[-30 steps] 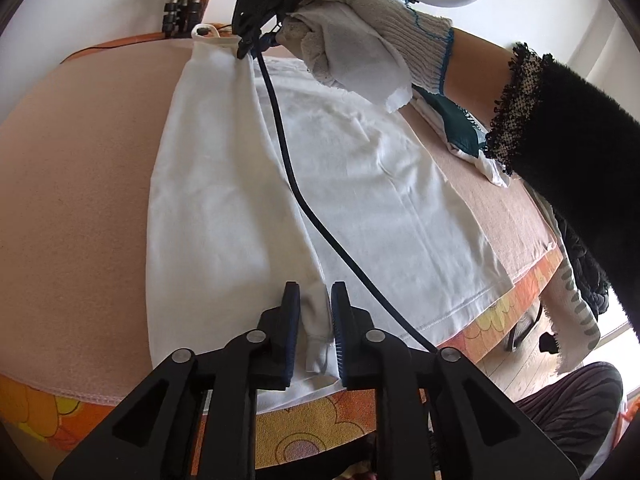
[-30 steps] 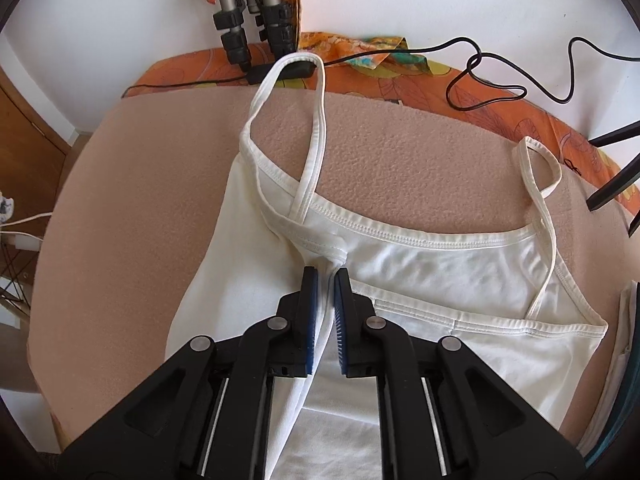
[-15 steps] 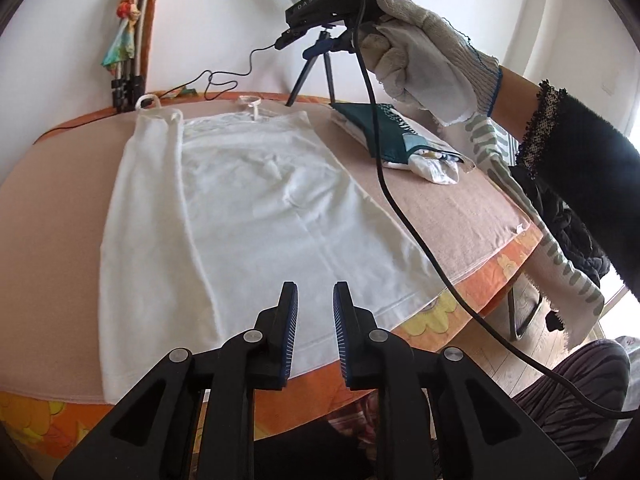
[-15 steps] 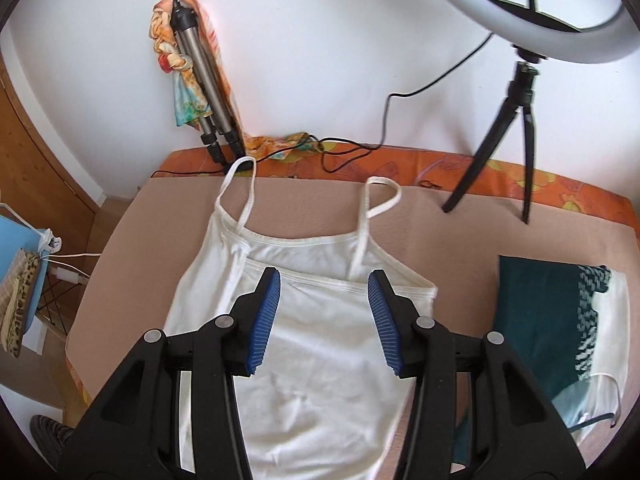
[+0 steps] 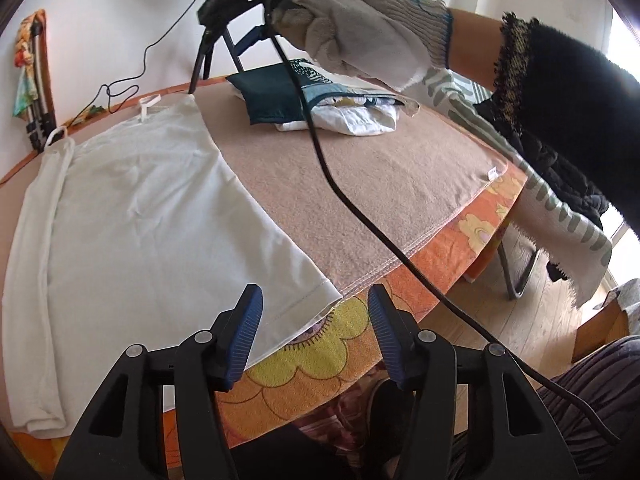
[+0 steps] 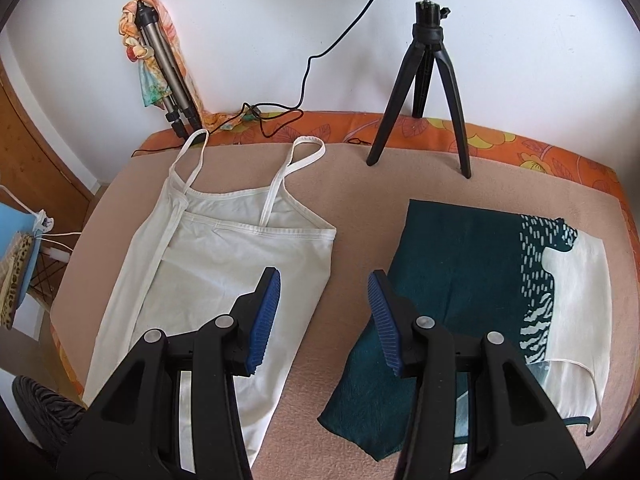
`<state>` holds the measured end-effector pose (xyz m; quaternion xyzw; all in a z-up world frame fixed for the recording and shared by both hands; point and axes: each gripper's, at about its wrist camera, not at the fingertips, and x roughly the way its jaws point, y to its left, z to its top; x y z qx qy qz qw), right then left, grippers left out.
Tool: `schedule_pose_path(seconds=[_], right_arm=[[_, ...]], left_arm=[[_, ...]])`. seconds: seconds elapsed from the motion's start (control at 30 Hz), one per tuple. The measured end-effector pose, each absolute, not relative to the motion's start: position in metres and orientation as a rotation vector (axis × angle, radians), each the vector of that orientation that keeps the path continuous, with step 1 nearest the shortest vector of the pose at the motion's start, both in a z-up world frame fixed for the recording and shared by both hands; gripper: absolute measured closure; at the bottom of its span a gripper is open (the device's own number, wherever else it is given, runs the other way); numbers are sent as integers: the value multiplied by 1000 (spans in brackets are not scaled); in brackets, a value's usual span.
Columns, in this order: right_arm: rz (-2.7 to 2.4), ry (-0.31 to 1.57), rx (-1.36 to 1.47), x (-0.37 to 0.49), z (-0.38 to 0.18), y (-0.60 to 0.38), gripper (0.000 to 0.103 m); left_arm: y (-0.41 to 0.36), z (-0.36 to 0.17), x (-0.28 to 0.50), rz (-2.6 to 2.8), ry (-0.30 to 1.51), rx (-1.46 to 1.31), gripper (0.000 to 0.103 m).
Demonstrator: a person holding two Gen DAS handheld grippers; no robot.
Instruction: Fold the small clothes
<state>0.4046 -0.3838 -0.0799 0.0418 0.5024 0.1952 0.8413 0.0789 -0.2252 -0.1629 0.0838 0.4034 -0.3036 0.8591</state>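
A white strappy camisole (image 5: 132,216) lies flat on the tan blanket (image 5: 360,184), its left side folded in over the middle as a long strip. It also shows in the right wrist view (image 6: 224,256), straps toward the wall. My left gripper (image 5: 314,332) is open and empty, above the camisole's bottom right corner at the table's front edge. My right gripper (image 6: 324,316) is open and empty, raised above the blanket between the camisole and a folded pile. The gloved right hand (image 5: 360,28) holds it up high in the left wrist view.
A folded dark green and white pile of clothes (image 6: 480,280) lies to the right of the camisole. A black ring-light tripod (image 6: 428,92) stands at the back. A black cable (image 5: 360,216) hangs from the right gripper. The orange floral cover (image 5: 452,256) edges the table.
Both grippers let go of the folded-in left side and opened. Both rose and swung to the right, toward the camisole's right edge.
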Motion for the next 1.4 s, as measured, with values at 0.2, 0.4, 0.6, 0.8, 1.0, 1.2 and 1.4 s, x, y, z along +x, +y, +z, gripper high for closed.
schedule_pose_path(seconds=[0.2,0.4,0.6,0.8,1.0,1.2,1.4], right_arm=[[413,1144,32,431,-125,-348,55],[352,1216,-9,451,-166,-328,55],[329,1207,-10,458,-176,-323,87],[301,1179,-29,458,-150,-312,98],[266,1180,-69,458,-118,-281,98],[258,1191,-179,456,-118,-213,98],[273,1220,-266,459,-140,-147,98]], left_arm=[[-231,-176,94,-561,876,190,69],[-206,-174,104,-562,879,11,99],[-188,-162,99,-547,819,-59,99],[-166,-151,92,-514,774,-120,100],[-135,-149,84,-454,739,-189,100],[-102,-154,79,-386,727,-248,100],[-79,-163,76,-347,729,-282,100]])
